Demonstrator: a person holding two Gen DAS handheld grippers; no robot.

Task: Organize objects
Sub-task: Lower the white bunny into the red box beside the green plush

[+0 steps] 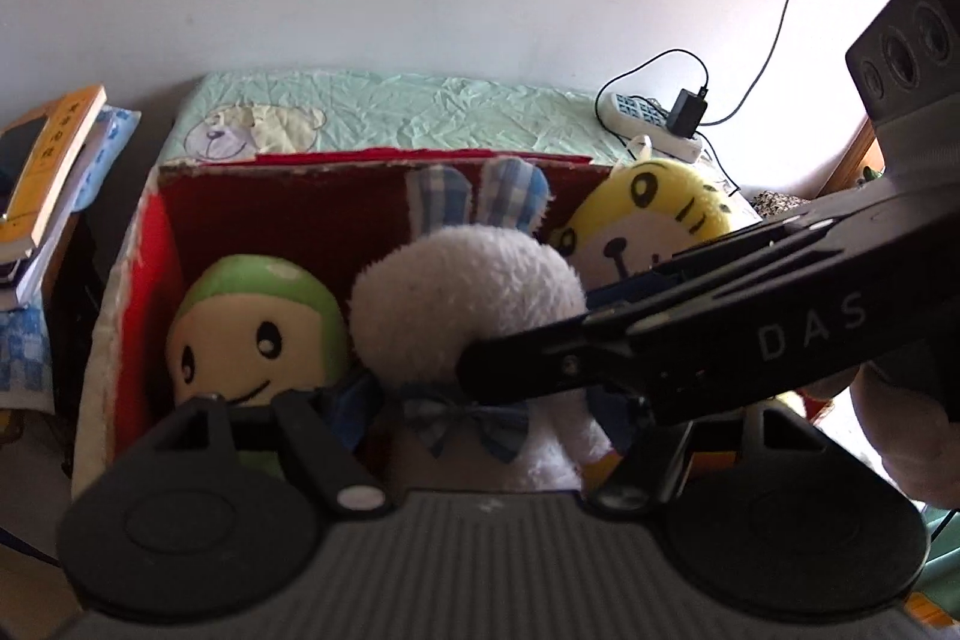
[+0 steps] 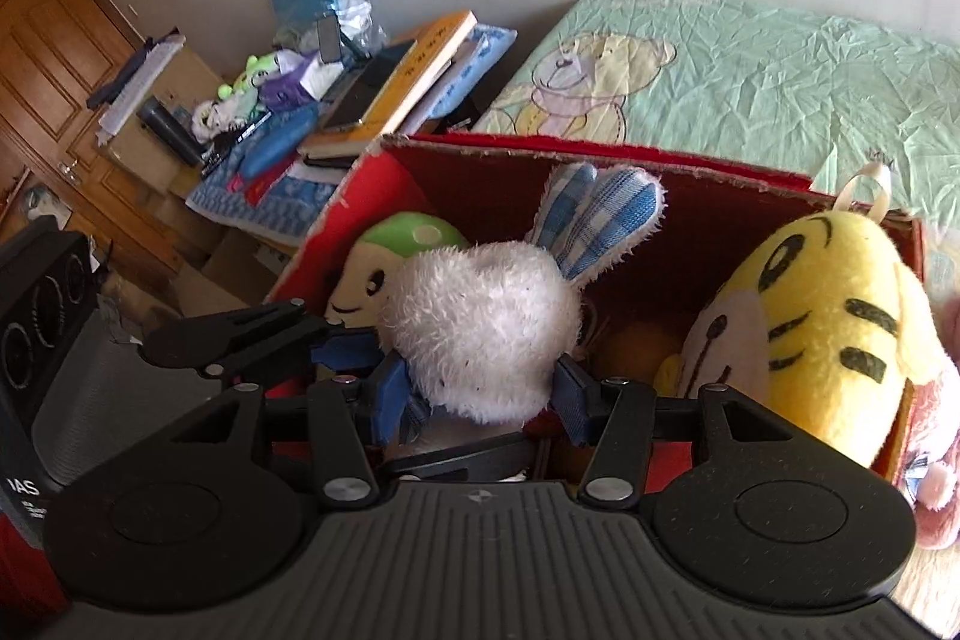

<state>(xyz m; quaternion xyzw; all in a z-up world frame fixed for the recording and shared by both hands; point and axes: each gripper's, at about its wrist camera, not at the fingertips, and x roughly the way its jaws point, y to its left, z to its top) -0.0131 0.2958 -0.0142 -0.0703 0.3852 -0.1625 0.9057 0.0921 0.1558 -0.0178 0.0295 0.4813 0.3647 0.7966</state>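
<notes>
Fluffy white rabbit plush with blue checked ears clamped by right gripper inside red cardboard box, between green-capped doll and yellow tiger plush. Left gripper shut, apparently empty. Release pending.

White bunny plush upright in red box.

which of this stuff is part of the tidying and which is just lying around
Part of the job:
- bunny, gripped by the left tongs and right tongs
- red box
- green-capped toy and tiger, both in the box

Just lying about:
- books
- power strip with charger
- bear sheet
</notes>
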